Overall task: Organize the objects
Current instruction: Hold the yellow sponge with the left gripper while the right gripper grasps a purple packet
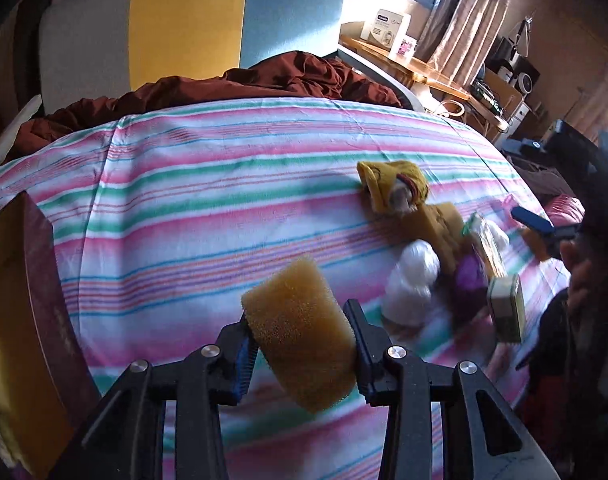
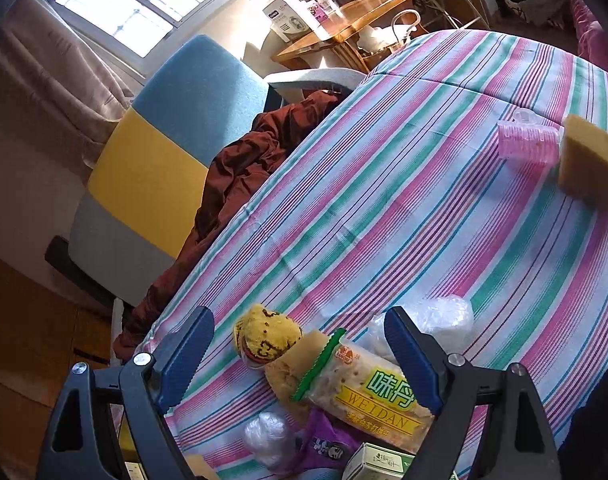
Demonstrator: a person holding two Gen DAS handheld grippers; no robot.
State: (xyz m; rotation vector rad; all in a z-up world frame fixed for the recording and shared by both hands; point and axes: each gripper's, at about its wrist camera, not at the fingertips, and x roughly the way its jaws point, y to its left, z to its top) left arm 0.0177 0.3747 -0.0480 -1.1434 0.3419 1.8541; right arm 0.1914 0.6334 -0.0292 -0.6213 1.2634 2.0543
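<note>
My left gripper point(image 1: 302, 334) is shut on a yellow sponge point(image 1: 300, 332) and holds it above the striped bedsheet point(image 1: 184, 200). The pile lies to its right: a yellow plush toy point(image 1: 399, 192), a white plastic bag point(image 1: 413, 276), a purple packet point(image 1: 469, 280), a cracker packet point(image 1: 487, 244) and a green box point(image 1: 507, 308). My right gripper point(image 2: 300, 354) is open above that pile, over the plush toy point(image 2: 268, 334) and the WEIDAN cracker packet point(image 2: 367, 392). The sponge point(image 2: 589, 160) shows far right in the right wrist view, next to a pink hair roller point(image 2: 527, 142).
A brown box point(image 1: 20, 320) stands at the left edge. A dark red blanket point(image 1: 232, 84) lies bunched at the sheet's far side, before a blue, yellow and grey headboard point(image 1: 188, 20). A wooden table point(image 2: 343, 24) with boxes stands beyond. The right gripper point(image 1: 531, 220) shows at far right.
</note>
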